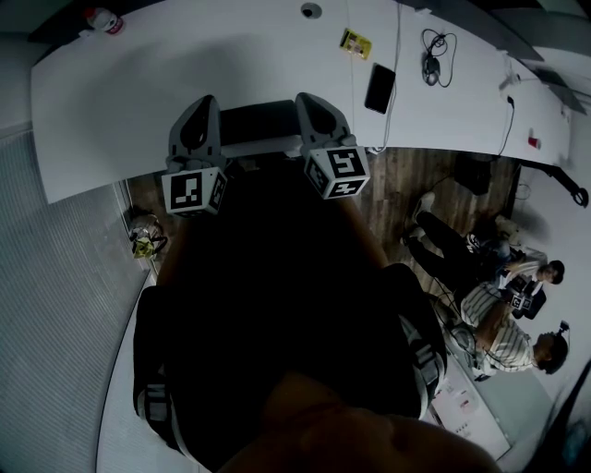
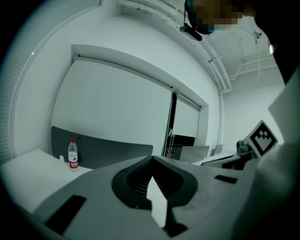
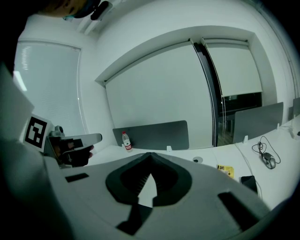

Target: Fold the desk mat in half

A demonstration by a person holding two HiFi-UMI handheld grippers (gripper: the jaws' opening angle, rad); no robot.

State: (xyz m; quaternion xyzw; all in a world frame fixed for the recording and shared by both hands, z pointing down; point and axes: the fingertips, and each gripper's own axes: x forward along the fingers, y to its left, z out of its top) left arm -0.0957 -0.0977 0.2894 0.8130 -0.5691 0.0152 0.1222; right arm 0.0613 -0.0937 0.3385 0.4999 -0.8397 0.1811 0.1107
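The left hand-held gripper (image 1: 200,109) is seen clenched, with nothing caught between its jaws. The right hand-held gripper (image 1: 310,102) is clenched and empty too. Both are held at the near edge of the table (image 1: 129,92). Between them, the dark mat (image 1: 259,122) is spotted lying at that edge.

White desk (image 1: 138,102) — dark mat (image 1: 259,120), bottle (image 1: 103,20), phone (image 1: 379,88), yellow card (image 1: 355,42), mouse (image 1: 431,67) lying on it.
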